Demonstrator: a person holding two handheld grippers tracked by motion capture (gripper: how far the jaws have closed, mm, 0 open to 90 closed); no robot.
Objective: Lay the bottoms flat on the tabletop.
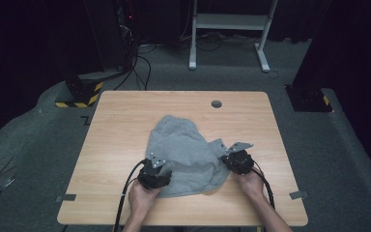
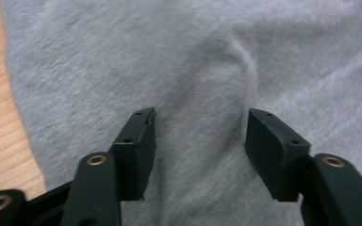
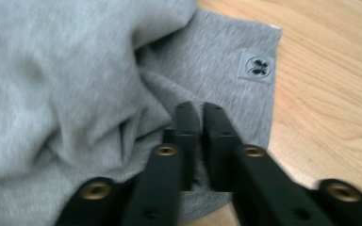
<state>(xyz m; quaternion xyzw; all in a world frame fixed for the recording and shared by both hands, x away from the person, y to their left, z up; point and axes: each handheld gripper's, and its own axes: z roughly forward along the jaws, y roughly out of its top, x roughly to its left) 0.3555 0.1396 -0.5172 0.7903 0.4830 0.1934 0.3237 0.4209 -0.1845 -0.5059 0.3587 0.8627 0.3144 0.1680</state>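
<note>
- The tabletop [image 1: 125,116] is a pale wood-grain board with rounded corners, and a small round grommet [image 1: 216,104] sits near its far edge.
- A short strip of grey tape [image 1: 66,197] lies at the near left corner and another strip [image 1: 295,195] at the near right.
- A grey garment [image 1: 186,150] lies crumpled in the middle of the tabletop, reaching toward the near edge; its fabric is soft and rumpled into folds.
- In the right gripper view a small square label [image 3: 257,66] with a dark emblem shows on a flat corner of the cloth, which lies on bare wood.
- The left tool [image 2: 200,141] stands spread over the garment's near left part, a raised fold of cloth running up between the two jaws; the pads do not press on it.
- The right tool [image 3: 200,117] is pressed together at the garment's near right edge, pinching a bit of the grey cloth.
- The person's hands [image 1: 142,198] come in from the near edge, each with a black cable trailing back.
- Around the table lies dark grey carpet; a white desk frame [image 1: 229,24] stands at the far side.
- A base with yellow-and-black hazard stripes [image 1: 79,94] sits on the floor at the far left, with black cables running past it, and the rest of the room is dark.
</note>
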